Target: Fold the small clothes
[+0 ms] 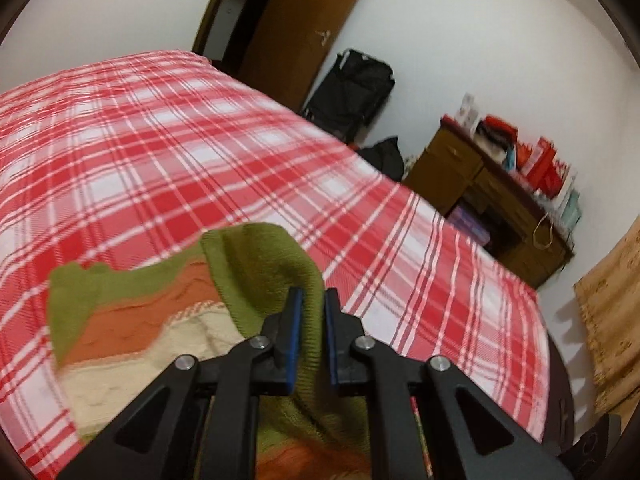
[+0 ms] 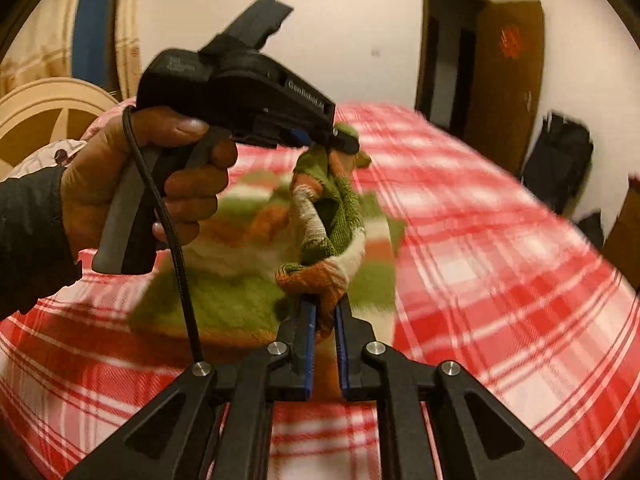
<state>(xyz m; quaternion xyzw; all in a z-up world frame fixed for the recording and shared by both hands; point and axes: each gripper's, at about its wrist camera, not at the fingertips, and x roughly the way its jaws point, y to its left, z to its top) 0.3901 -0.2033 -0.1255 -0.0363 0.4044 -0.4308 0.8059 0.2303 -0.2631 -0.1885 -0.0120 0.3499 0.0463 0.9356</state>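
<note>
Between both grippers' fingers, the striped garment hangs pinched.

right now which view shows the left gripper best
The right wrist view: the whole left gripper shows from the side, in a hand, shut on the striped cloth. The left wrist view shows only its own fingers from behind, with cloth between them.

garment: fuzzy knit cloth | bedsheet: woven plaid cloth | door: wood

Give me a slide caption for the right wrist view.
Both grippers, right and left, lift a striped knit garment above the red plaid bed.
</note>
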